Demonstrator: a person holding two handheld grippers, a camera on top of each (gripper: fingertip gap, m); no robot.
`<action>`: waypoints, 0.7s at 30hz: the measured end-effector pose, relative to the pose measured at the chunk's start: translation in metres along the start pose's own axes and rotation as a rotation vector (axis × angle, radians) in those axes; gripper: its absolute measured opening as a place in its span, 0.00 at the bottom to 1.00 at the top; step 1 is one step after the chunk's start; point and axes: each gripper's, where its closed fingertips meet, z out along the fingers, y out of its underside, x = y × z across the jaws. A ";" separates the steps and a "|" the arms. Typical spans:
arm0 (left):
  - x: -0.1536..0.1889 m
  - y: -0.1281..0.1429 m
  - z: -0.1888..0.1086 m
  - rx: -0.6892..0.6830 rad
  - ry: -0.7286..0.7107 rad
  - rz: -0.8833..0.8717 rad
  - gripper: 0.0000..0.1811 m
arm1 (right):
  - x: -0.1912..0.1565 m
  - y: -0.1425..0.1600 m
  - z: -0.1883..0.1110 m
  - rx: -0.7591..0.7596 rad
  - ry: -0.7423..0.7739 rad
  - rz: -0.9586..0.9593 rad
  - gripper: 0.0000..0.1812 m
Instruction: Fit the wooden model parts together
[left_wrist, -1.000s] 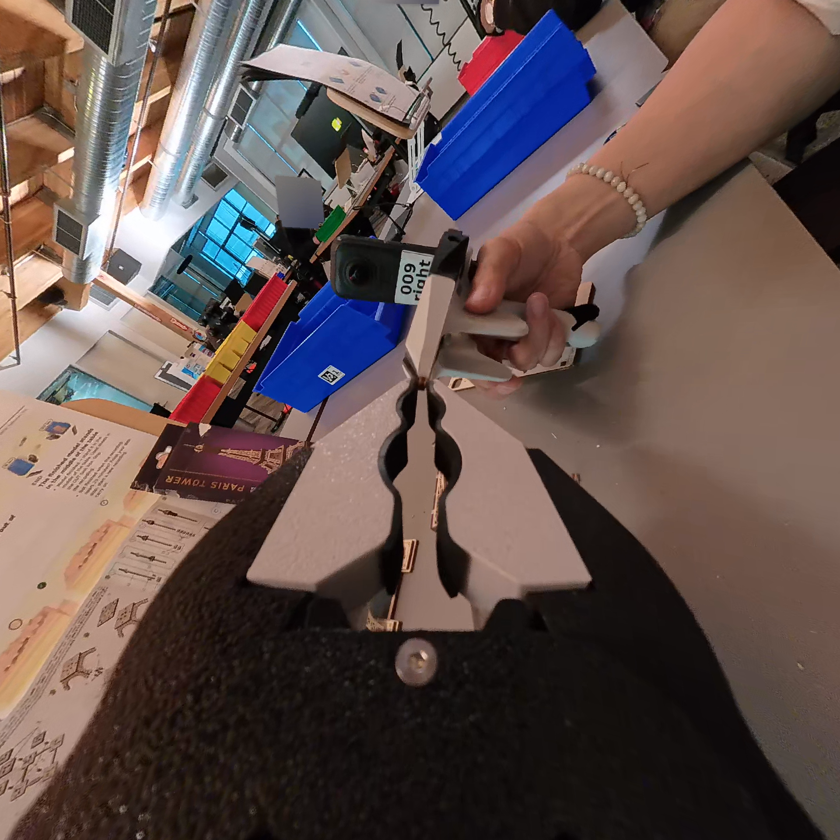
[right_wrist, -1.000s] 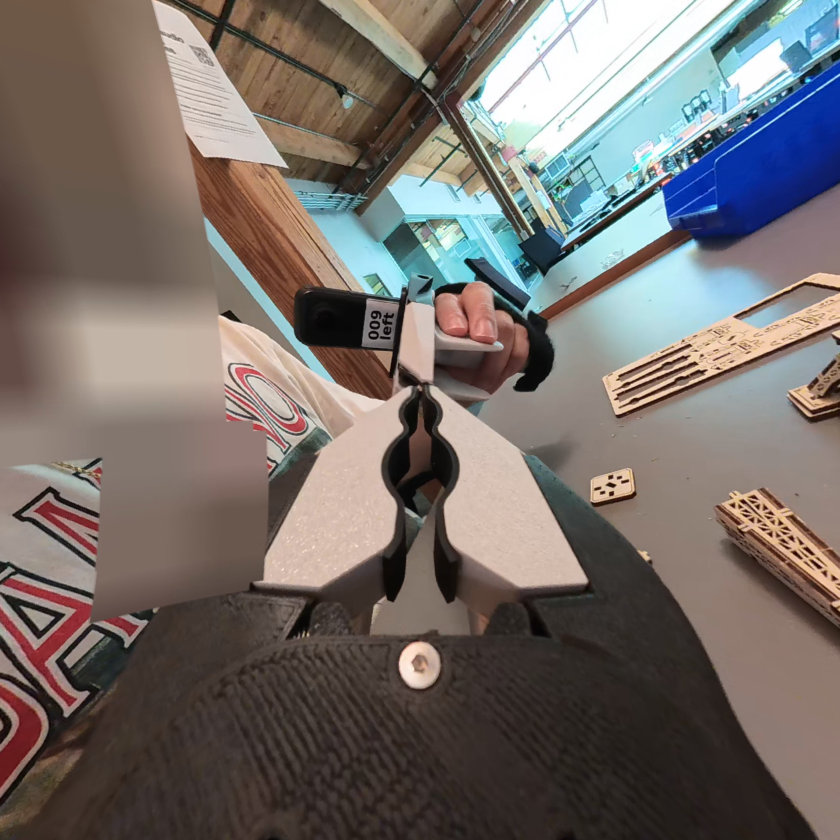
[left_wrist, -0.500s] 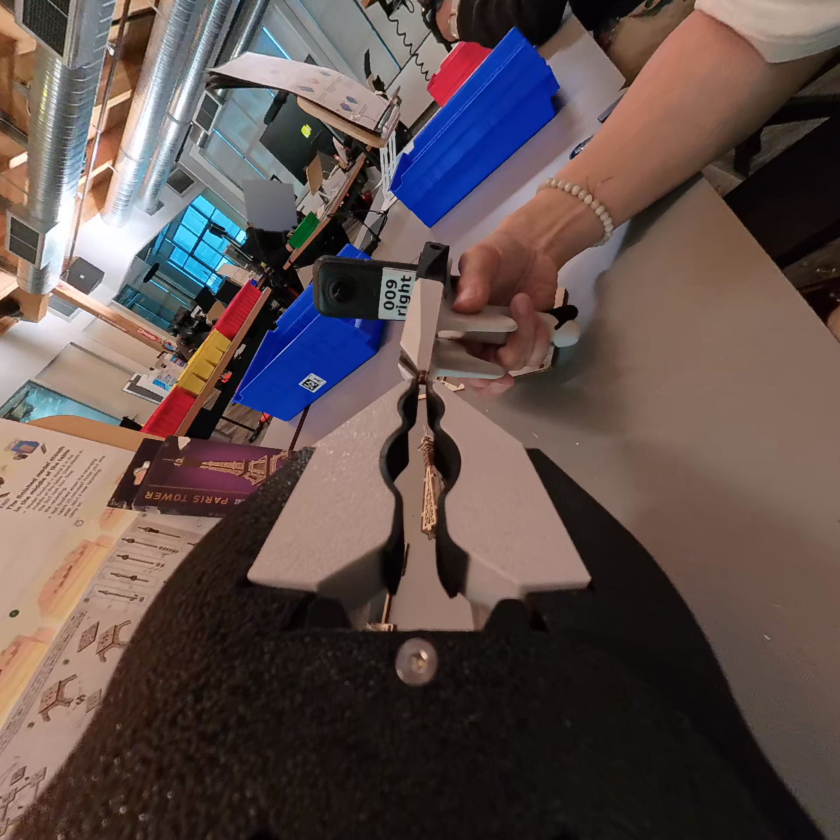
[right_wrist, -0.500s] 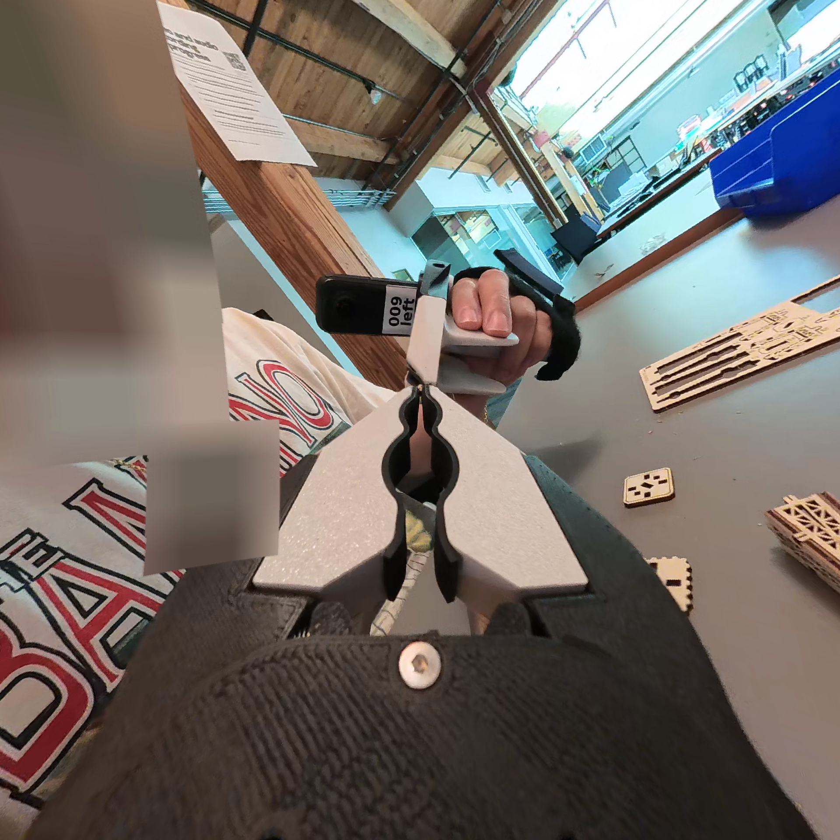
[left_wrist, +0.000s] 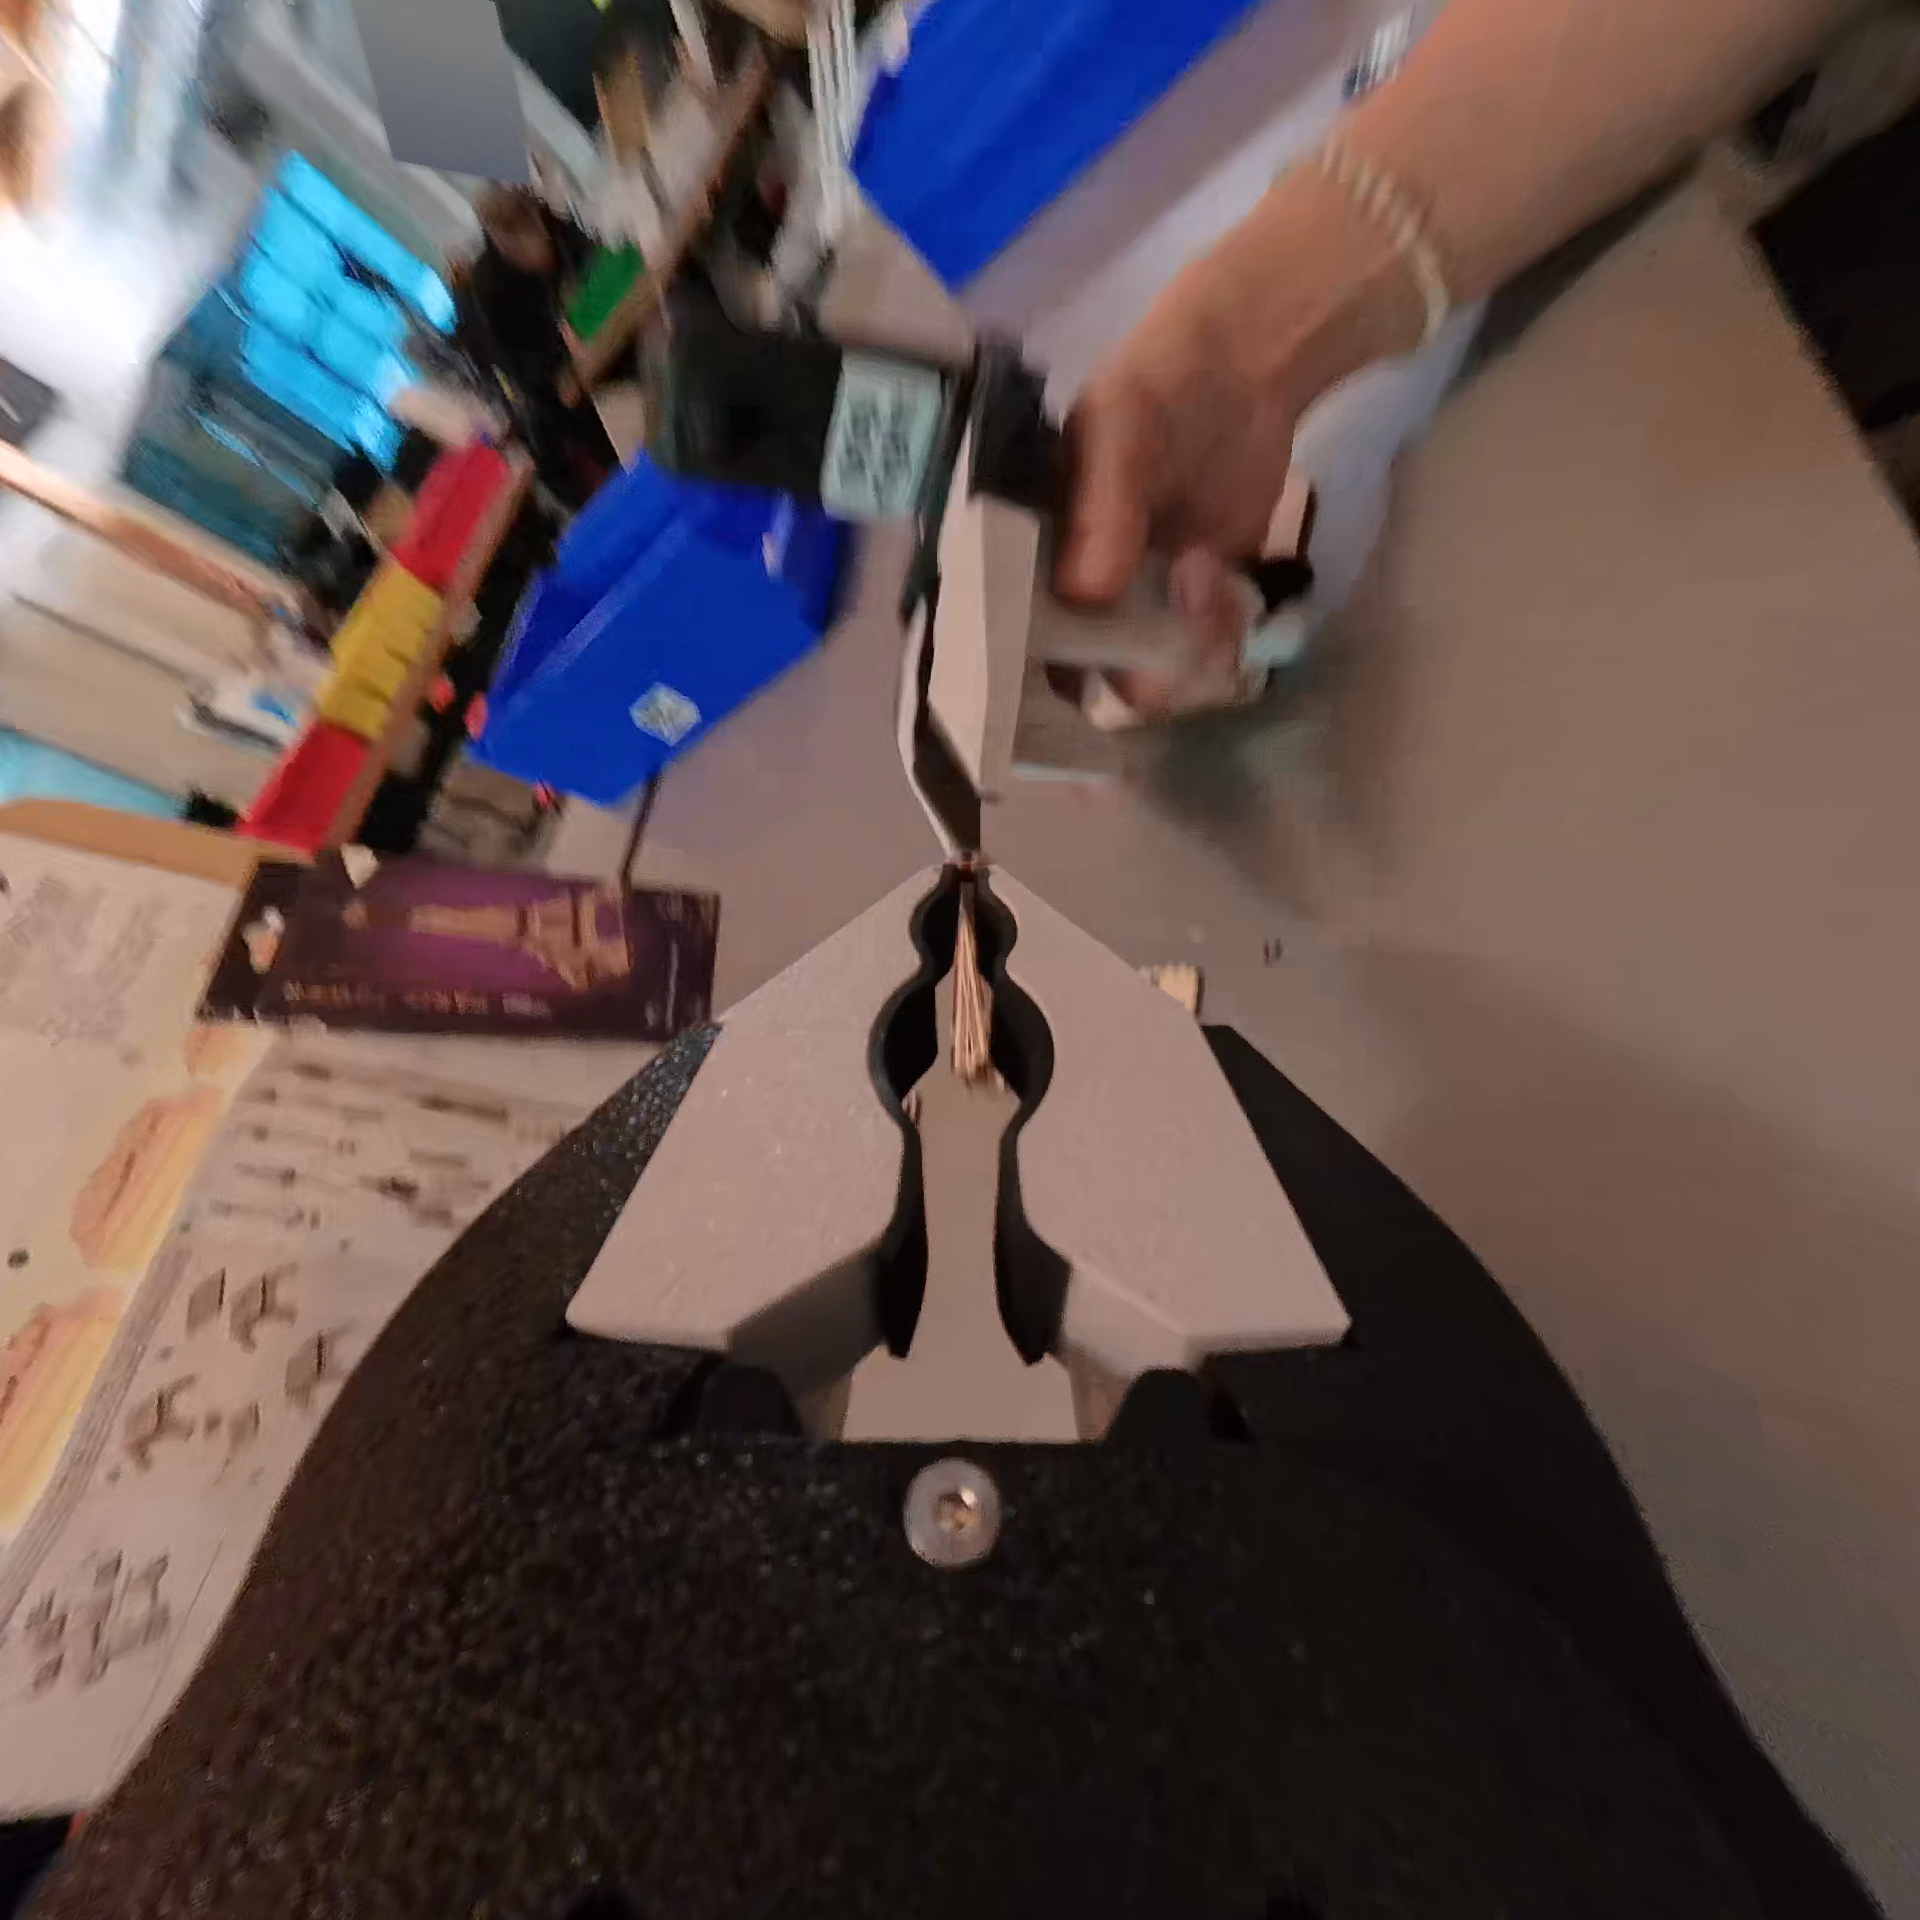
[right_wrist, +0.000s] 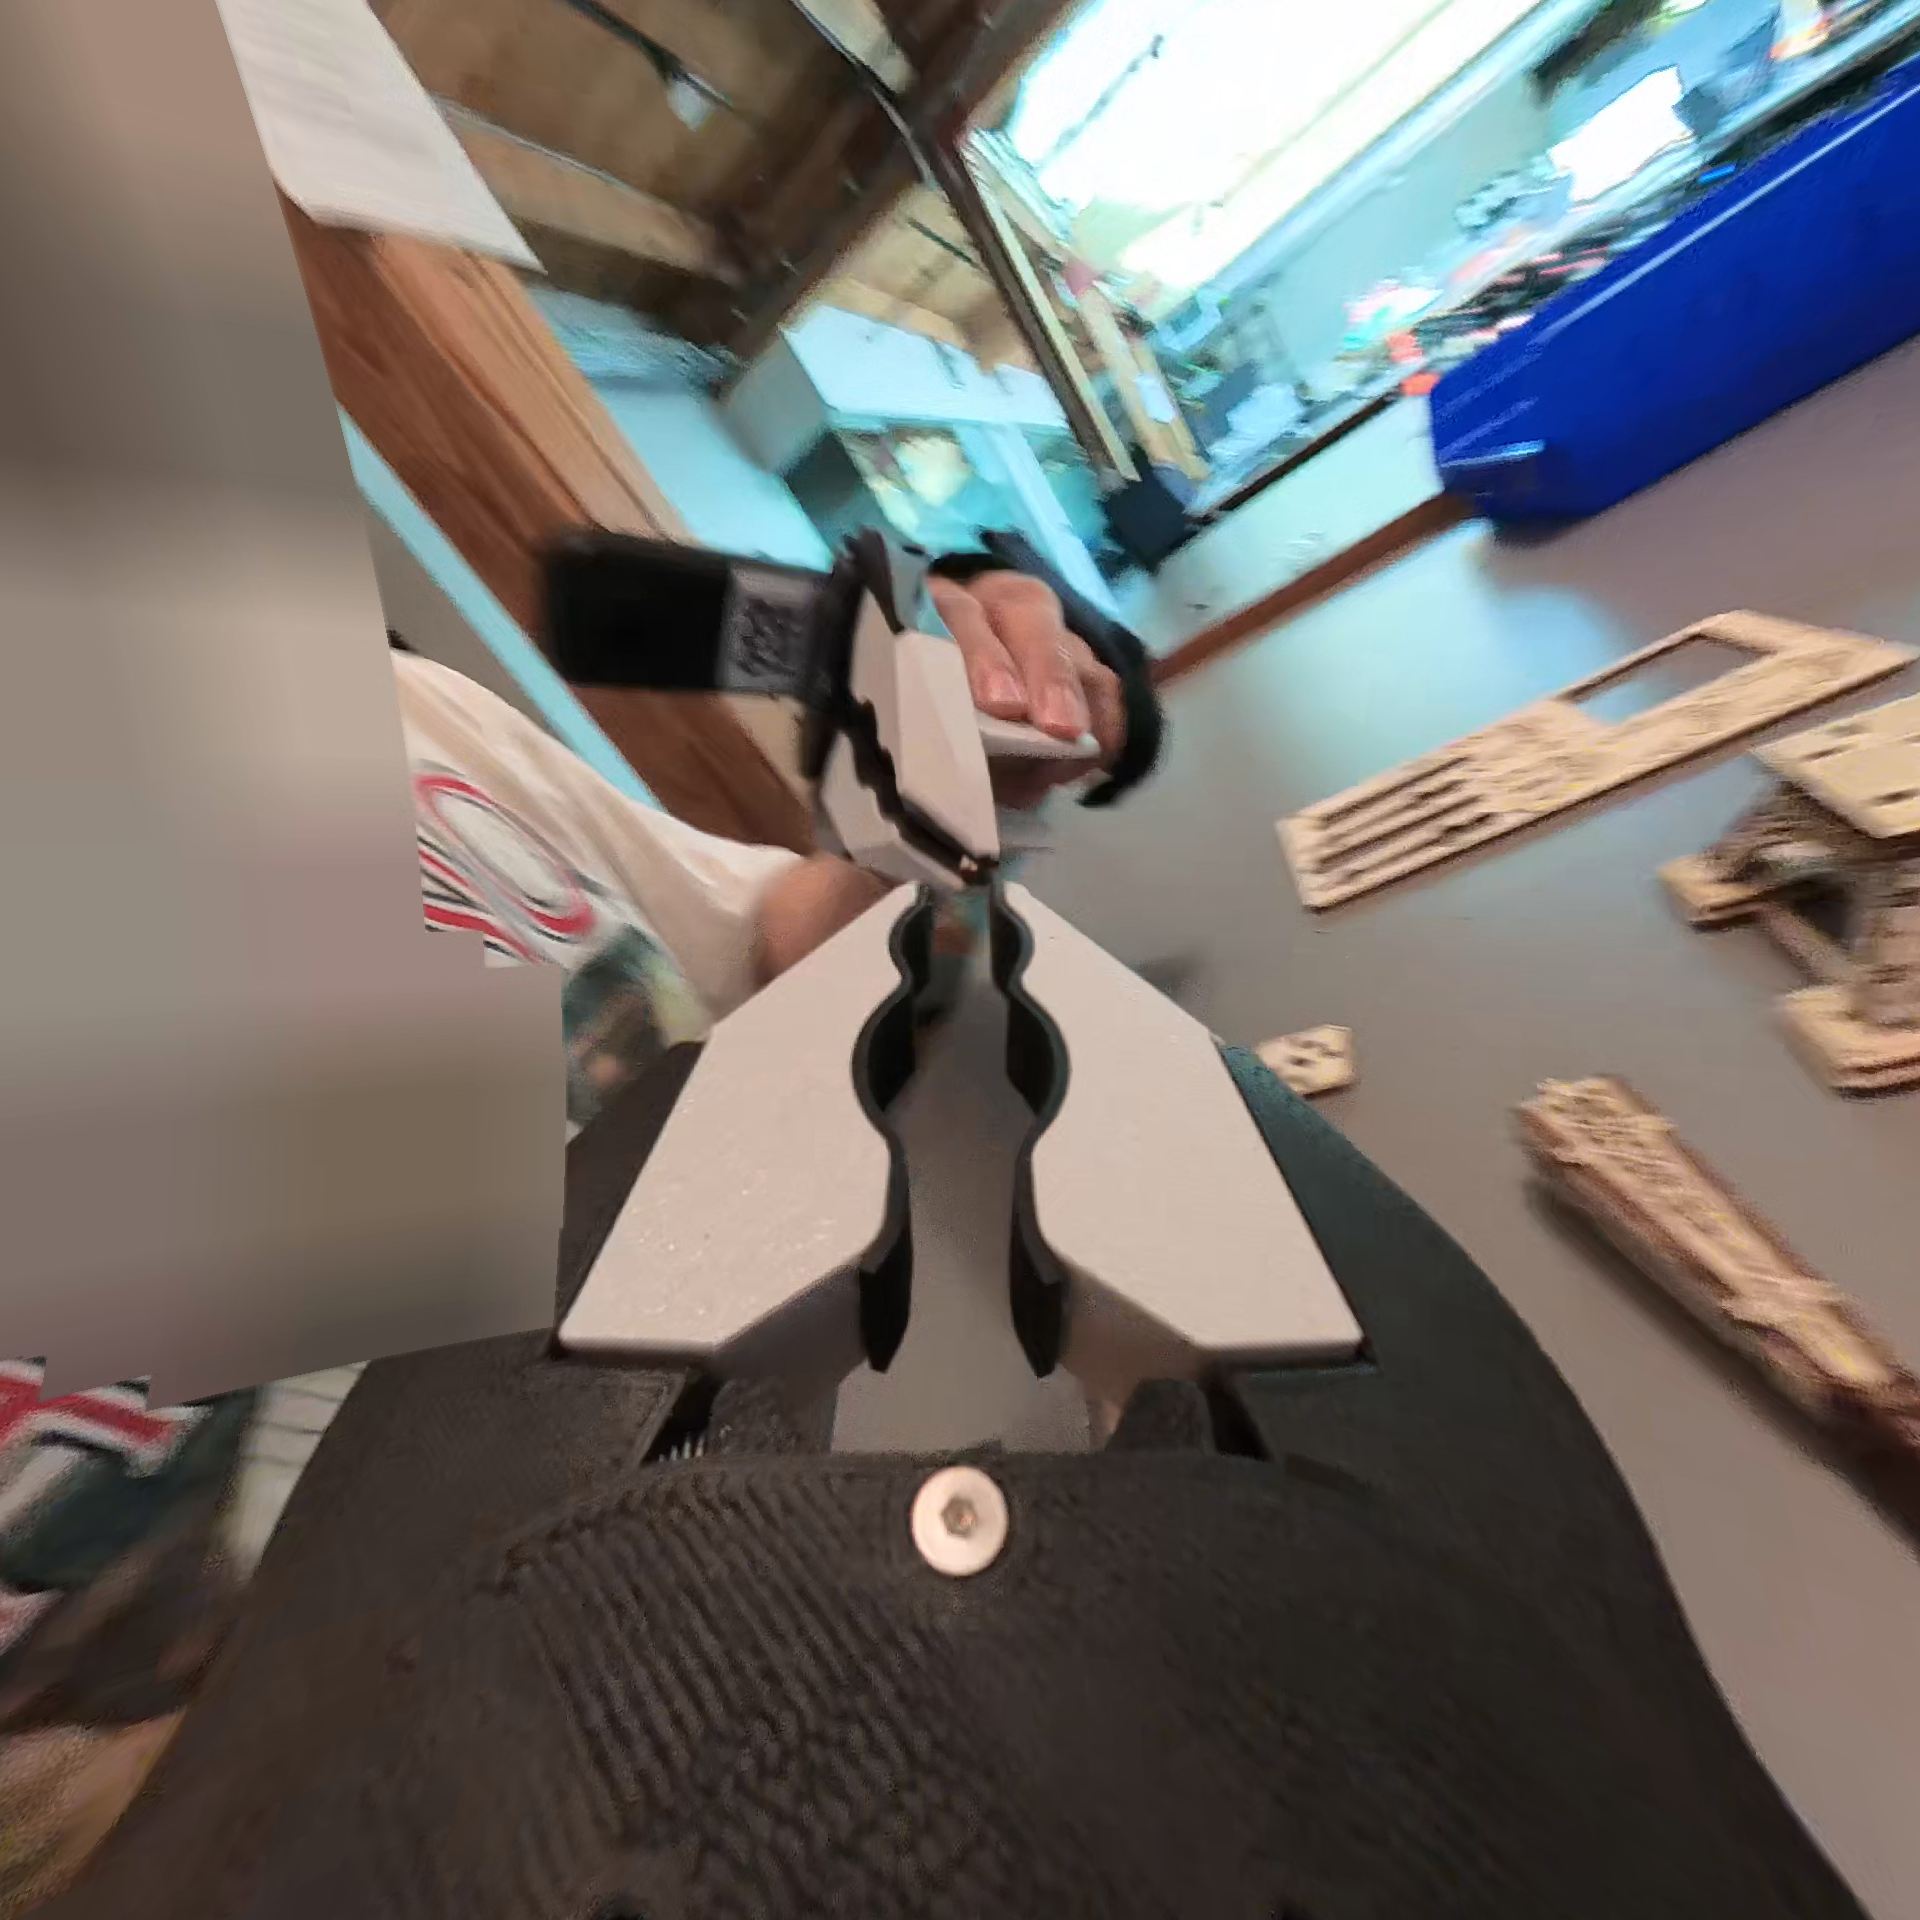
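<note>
My left gripper (left_wrist: 968, 878) is shut on a thin wooden lattice part (left_wrist: 971, 1003) that stands edge-on between its jaws. My right gripper (right_wrist: 958, 899) meets it tip to tip above the grey table (left_wrist: 1558, 1039); its jaws stand a little apart and I see nothing held between them. The right gripper also shows in the left wrist view (left_wrist: 951, 826), held by a hand. The left gripper shows in the right wrist view (right_wrist: 971, 860), shut at its tip. Both views are blurred by motion.
On the table to the right lie a punched wooden sheet (right_wrist: 1558, 769), a built tower section (right_wrist: 1714, 1247), a tower base assembly (right_wrist: 1849, 914) and a small square plate (right_wrist: 1309, 1060). An instruction sheet (left_wrist: 156, 1247), a purple box (left_wrist: 468, 956) and blue bins (left_wrist: 665, 644) lie to the left. The tips of both grippers are at nearly the same place.
My right gripper's jaws, shut before, now stand apart. Both grippers have swung quickly, still tip to tip. The lattice part stays in my left gripper.
</note>
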 end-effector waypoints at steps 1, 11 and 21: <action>0.000 0.012 -0.002 -0.081 0.030 -0.012 0.00 | 0.009 0.002 -0.001 -0.040 0.086 -0.095 0.07; 0.032 0.113 -0.015 -0.676 0.487 -0.335 0.00 | 0.067 0.058 0.026 -0.728 0.618 -1.405 0.13; 0.042 0.118 -0.009 -0.773 0.635 -0.365 0.00 | 0.073 0.081 0.024 -0.763 0.549 -1.087 0.20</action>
